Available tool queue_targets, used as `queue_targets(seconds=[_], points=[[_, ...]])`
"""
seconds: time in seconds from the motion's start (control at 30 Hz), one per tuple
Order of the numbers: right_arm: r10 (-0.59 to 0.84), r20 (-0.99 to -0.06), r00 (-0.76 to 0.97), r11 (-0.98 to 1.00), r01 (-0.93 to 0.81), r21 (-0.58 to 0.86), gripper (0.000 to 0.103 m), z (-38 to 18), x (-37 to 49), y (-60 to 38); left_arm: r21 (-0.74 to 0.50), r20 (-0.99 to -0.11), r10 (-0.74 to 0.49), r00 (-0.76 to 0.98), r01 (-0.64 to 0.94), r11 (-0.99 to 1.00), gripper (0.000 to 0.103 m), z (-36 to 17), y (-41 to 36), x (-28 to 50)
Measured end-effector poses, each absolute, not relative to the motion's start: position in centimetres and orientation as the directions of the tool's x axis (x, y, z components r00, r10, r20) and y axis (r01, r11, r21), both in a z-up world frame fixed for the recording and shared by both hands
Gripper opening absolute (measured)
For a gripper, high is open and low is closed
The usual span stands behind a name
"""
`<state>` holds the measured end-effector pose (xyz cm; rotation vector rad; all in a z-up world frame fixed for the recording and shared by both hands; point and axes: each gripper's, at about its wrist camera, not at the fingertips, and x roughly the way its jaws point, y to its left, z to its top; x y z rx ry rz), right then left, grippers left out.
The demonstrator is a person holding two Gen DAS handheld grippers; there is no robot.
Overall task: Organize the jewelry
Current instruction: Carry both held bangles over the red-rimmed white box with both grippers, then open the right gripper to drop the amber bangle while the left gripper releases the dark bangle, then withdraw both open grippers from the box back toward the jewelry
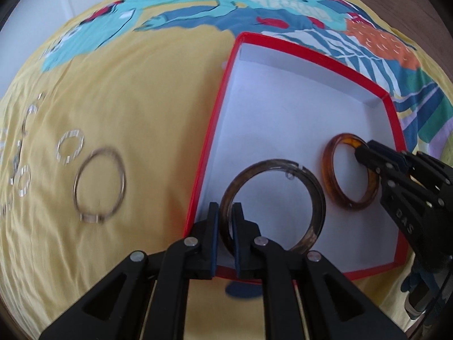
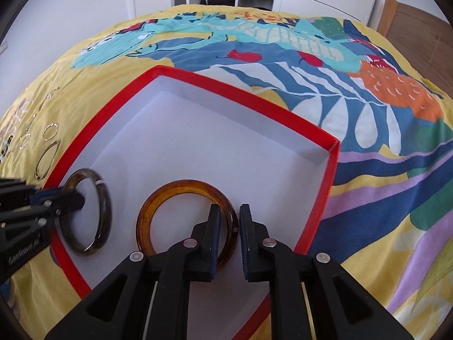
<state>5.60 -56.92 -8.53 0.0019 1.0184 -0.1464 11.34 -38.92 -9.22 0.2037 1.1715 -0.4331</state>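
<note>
A red box with a white inside lies on the bed. My left gripper is shut on a dark smoky bangle and holds it over the box's near left corner. An amber bangle lies flat in the box. My right gripper stands slightly open around the amber bangle's rim, with a gap on the right pad's side. A thin metal bangle and several small silver rings lie on the cover, left of the box.
A yellow bed cover with a blue, teal and orange print lies under everything. White wardrobes and a wooden door stand beyond the bed.
</note>
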Motion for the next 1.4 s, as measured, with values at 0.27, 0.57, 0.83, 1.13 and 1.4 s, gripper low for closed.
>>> queue_targets(seconds=[0.27, 0.57, 0.83, 1.13, 1.4], points=[[-0.097, -0.856, 0.509, 0.994, 0.094, -0.056, 0.027, -8.1, 5.9, -55.6, -0.117, -0.936, -0.234, 0.263, 0.392, 0.912, 0.013, -9.1, -37.4, 7.8], [-0.108, -0.841, 0.53, 0.992, 0.115, -0.055, 0.052, -6.1, 4.3, -55.3, -0.11, -0.925, -0.257, 0.28, 0.451, 0.886, 0.017, -8.7, -37.4, 7.1], [-0.18, -0.793, 0.582, 0.972, 0.23, -0.051, 0.059, -1.4, -0.5, -56.8, -0.088, -0.902, -0.303, 0.306, 0.557, 0.826, 0.044, -7.6, -38.6, 7.0], [-0.287, -0.764, 0.577, 0.912, 0.409, -0.033, 0.062, 2.6, -9.6, -58.1, -0.08, -0.859, -0.366, 0.357, 0.614, 0.786, 0.045, -2.8, -37.4, 6.3], [-0.286, -0.742, 0.607, 0.847, 0.523, 0.101, 0.062, 4.1, -15.4, -54.7, -0.064, -0.798, -0.401, 0.449, 0.6, 0.797, 0.045, 2.4, -30.3, 4.6]])
